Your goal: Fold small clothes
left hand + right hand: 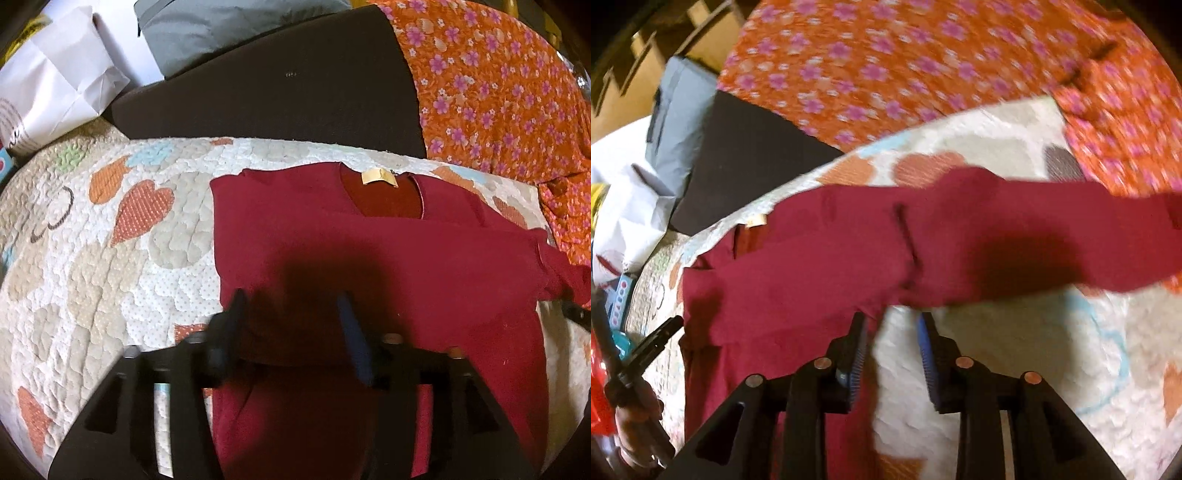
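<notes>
A dark red shirt [424, 258] lies flat on a quilted heart-print cover [92, 280], neck up, with a tan label [378, 176] at the collar. Its left sleeve is folded in; the right sleeve [1052, 240] stretches out sideways. My left gripper [291, 314] is open, hovering above the shirt's lower left body. My right gripper [892, 325] is open just below the sleeve's underarm, over the shirt's right edge and the cover [1052, 369]. The left gripper's tip [661, 332] also shows at the far left of the right wrist view.
An orange flowered cloth [498, 85] lies at the back right, touching the sleeve end. A dark brown cushion [277, 88], a grey pillow [229, 26] and a white paper bag [62, 77] sit behind the cover. Toys and a box [620, 299] lie at the left.
</notes>
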Tool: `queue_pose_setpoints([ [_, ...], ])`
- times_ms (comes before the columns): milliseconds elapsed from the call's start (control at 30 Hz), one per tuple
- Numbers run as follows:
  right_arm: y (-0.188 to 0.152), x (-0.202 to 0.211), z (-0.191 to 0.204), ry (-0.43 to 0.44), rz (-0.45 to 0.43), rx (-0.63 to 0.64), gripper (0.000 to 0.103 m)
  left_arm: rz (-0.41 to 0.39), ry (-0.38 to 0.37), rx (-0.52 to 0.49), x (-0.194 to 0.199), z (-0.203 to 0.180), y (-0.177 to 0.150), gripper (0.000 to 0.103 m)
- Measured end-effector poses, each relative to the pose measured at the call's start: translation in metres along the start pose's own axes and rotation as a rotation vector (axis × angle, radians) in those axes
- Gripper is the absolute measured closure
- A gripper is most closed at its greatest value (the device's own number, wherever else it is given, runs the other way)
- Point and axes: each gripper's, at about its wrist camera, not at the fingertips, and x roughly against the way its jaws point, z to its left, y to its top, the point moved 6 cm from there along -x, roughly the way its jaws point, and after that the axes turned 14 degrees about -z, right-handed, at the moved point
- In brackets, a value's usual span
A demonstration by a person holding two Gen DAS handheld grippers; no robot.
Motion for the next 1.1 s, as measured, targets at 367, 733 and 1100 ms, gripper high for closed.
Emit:
queue_pose_setpoints([
  [367,-0.002,0.038,-0.122,-0.1,-0.115,-0.372,0.056,0.015,-0.044,0.054,-0.002,-0.002,0.001,0.045],
  [733,0.014,0.022,-0.159,-0.035,-0.186,-0.632,0.056,0.066,-0.055,0.119,-0.011,0.005,-0.005,0.045],
  [1100,0.029,0.025,-0.183,-0.081,-0.276,-0.737,0.056,0.056,-0.068,0.083,-0.01,-0.002,-0.005,0.045],
])
